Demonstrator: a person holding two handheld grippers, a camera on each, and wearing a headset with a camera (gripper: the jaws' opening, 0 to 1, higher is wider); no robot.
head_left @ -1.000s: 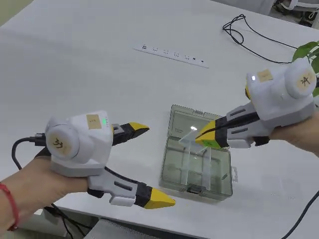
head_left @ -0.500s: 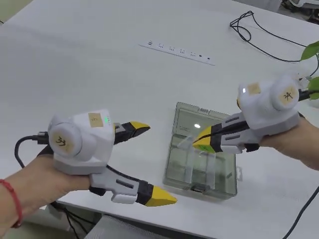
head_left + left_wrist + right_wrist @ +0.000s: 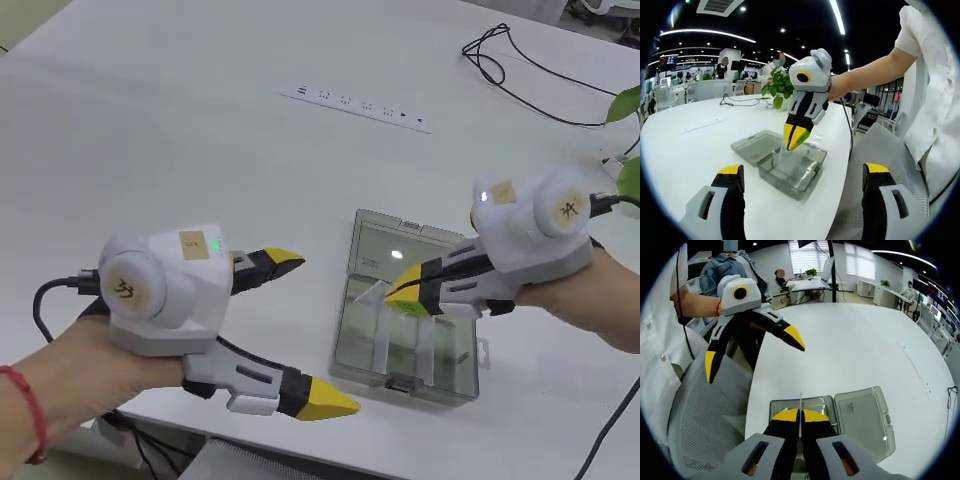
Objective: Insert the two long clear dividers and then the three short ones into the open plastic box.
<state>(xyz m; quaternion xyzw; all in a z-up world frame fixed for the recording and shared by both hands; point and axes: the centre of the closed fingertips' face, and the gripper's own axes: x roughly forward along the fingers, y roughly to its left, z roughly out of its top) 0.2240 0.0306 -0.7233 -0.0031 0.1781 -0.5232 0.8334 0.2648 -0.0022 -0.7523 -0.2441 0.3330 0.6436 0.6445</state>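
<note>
The right gripper (image 3: 398, 288) has its jaws pressed together on a thin clear divider (image 3: 371, 293) and holds it over the far left part of the open plastic box (image 3: 452, 372). The divider's low edge is just above the compartments; whether it touches is unclear. Clear dividers (image 3: 384, 352) stand upright inside the box. The lid (image 3: 392, 243) lies flat on the far side.

The box sits close to the near edge of the white table (image 3: 180, 130). Bare table lies to its left and beyond it, out to the power strip (image 3: 355, 107). A black cable (image 3: 520, 72) and a plant (image 3: 625, 100) are at the far right, well apart from the box.

The left gripper (image 3: 310, 333) hangs left of the box with its jaws wide apart, the lower one past the near table edge.

Against a second ago, the right gripper sits slightly lower and nearer the box; the left one keeps its place.
</note>
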